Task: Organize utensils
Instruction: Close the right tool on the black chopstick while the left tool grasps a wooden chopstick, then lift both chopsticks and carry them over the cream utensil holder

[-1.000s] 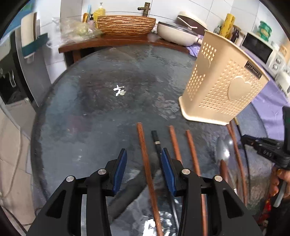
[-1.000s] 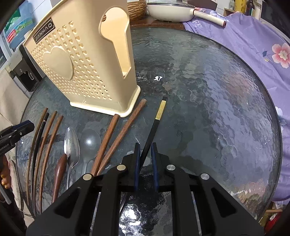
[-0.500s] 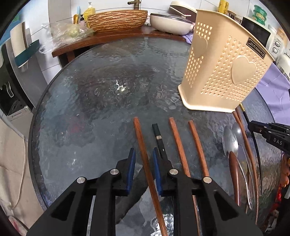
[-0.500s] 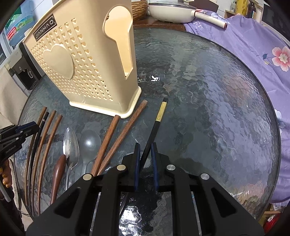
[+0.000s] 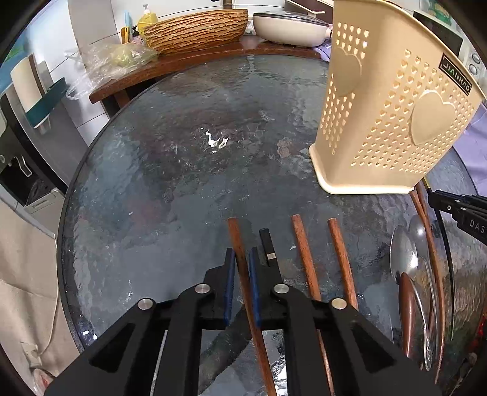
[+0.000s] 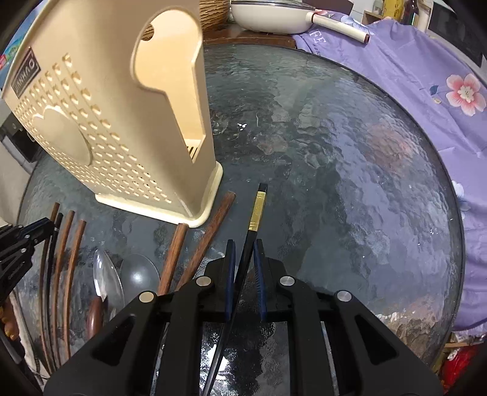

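Note:
My left gripper (image 5: 241,259) is shut on a brown wooden chopstick (image 5: 236,240) over the round glass table (image 5: 182,170). My right gripper (image 6: 244,249) is shut on a black chopstick with a gold band (image 6: 257,210) and holds it off the glass. The cream perforated utensil holder (image 5: 392,121) stands at the right in the left wrist view and it also shows at the upper left in the right wrist view (image 6: 115,121). More wooden chopsticks (image 5: 304,256) and spoons (image 5: 401,256) lie on the glass.
A wooden shelf (image 5: 197,61) behind the table carries a woven basket (image 5: 194,30) and a white pan (image 5: 289,27). A purple floral cloth (image 6: 426,91) covers the area right of the table. A black appliance (image 5: 18,176) stands at the left.
My left gripper has closed from wide open onto the brown chopstick. My right gripper has kept the black chopstick and moved closer to the holder.

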A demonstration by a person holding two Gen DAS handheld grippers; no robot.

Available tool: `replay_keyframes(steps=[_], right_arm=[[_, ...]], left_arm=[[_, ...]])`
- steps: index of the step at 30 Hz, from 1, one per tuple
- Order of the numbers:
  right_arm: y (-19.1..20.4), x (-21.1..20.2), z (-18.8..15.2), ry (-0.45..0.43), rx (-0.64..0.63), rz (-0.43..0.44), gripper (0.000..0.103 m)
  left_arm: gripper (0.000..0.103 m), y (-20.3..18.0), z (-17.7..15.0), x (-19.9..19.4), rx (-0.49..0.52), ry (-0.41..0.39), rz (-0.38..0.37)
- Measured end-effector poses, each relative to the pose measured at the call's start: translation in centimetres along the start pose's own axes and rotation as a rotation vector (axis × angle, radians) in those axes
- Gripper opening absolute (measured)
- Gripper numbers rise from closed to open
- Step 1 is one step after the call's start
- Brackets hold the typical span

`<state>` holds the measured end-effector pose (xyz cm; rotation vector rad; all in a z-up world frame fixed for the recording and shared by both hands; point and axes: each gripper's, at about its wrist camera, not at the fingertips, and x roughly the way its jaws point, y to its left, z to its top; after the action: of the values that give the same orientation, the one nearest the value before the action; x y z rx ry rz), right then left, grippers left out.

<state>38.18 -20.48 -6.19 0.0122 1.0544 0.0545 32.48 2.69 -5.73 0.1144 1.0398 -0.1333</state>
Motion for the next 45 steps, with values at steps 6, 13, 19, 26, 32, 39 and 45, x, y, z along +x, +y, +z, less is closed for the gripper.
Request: replay_keyframes(steps=[6,13,19,26,32,39,45], right_arm=[[0.3,0.1,-0.5,-0.033,0.000,-0.033,0.007],[-1.0,-0.5,-1.5,-0.073,0.069,0.008,0.007],[-2.8,-2.8,-1.6,-0.161,0.120,0.105,0.007],[-4.1,-9.0,-2.6,-0.298,0.108,0.293,0.007],[-3.4,-14.8,-4.0,-0.397,0.020,0.368,0.007],[-2.6,-17.6,-5.3,-0.435,-0.066,0.381,0.007],[-2.6,-19.4,-5.7,-0.450,-0.085,0.404,0.007]], left_arm=[[0.007,-0.3,-0.6,-0.4,-0.033,-0.018,0.009],[0.007,-0.3,-0.6,-0.5,-0.062,-0.046,-0.006],[0.006,0.1,0.2,-4.0,-0.090,-0.163,-0.042],[0.006,0.8,0.7,-9.6,-0.111,-0.309,-0.083],[0.006,0.8,0.7,-14.2,-0.111,-0.416,-0.114],[0.006,0.5,-0.1,-16.9,-0.085,-0.471,-0.134],[0.006,0.4,-0.4,-18.4,-0.067,-0.500,-0.145]])
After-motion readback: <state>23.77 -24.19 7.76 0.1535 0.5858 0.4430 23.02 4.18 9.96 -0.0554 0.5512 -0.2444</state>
